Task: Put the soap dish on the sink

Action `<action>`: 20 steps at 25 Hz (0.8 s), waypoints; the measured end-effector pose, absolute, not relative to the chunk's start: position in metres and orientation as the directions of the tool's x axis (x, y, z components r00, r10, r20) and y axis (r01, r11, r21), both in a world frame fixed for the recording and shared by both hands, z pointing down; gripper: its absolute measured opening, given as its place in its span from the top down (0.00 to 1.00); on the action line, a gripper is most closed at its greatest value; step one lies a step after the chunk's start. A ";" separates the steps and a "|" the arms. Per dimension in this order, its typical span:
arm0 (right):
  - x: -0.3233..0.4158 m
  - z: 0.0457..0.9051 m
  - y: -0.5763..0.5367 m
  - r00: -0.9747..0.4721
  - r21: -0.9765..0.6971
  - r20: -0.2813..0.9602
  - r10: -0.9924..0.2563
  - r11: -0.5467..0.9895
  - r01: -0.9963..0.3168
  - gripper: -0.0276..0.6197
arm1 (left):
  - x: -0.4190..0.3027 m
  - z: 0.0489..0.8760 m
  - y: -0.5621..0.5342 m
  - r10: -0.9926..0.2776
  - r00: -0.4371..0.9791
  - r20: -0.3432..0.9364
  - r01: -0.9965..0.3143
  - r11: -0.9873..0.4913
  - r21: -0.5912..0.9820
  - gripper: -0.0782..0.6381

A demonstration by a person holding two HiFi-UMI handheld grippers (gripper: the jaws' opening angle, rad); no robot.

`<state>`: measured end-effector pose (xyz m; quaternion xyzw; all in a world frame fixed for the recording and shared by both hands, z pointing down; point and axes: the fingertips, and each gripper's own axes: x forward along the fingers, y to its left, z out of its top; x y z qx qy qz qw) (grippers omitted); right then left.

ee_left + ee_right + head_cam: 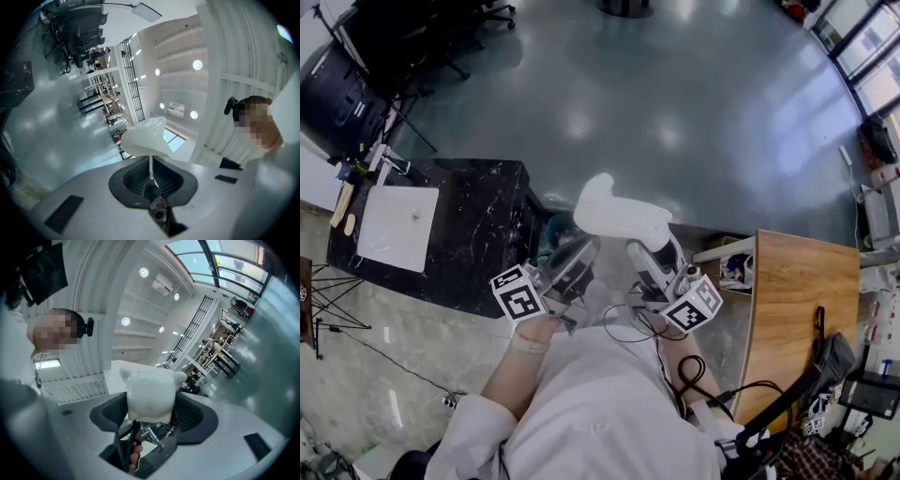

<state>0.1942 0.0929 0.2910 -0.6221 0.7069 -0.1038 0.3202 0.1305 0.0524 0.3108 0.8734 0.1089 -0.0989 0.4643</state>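
A white soap dish [619, 214] is held up in the air in front of the person, between both grippers. My left gripper [577, 255] grips it from the left, and the dish's thin edge [150, 168] runs down between the shut jaws of the left gripper [151, 177]. My right gripper [652, 253] holds the other side. In the right gripper view the rounded dish [150, 397] fills the gap of the right gripper [150, 414]. Both grippers point upward. The white sink basin [397, 227] sits in a black marble counter [487, 234] at the left, well apart from the dish.
A wooden table [797, 309] stands at the right with cables and gear on its near end. Black office chairs [422, 37] stand at the far left. Small items [342, 204] lie by the sink's left rim. Grey floor [675, 103] spreads ahead.
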 end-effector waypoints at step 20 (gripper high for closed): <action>0.049 0.388 -0.190 -0.452 -0.489 -0.161 -0.878 0.468 -0.736 0.45 | -0.022 0.407 -0.198 -0.260 0.959 -0.115 -0.054 -0.563 0.824 0.88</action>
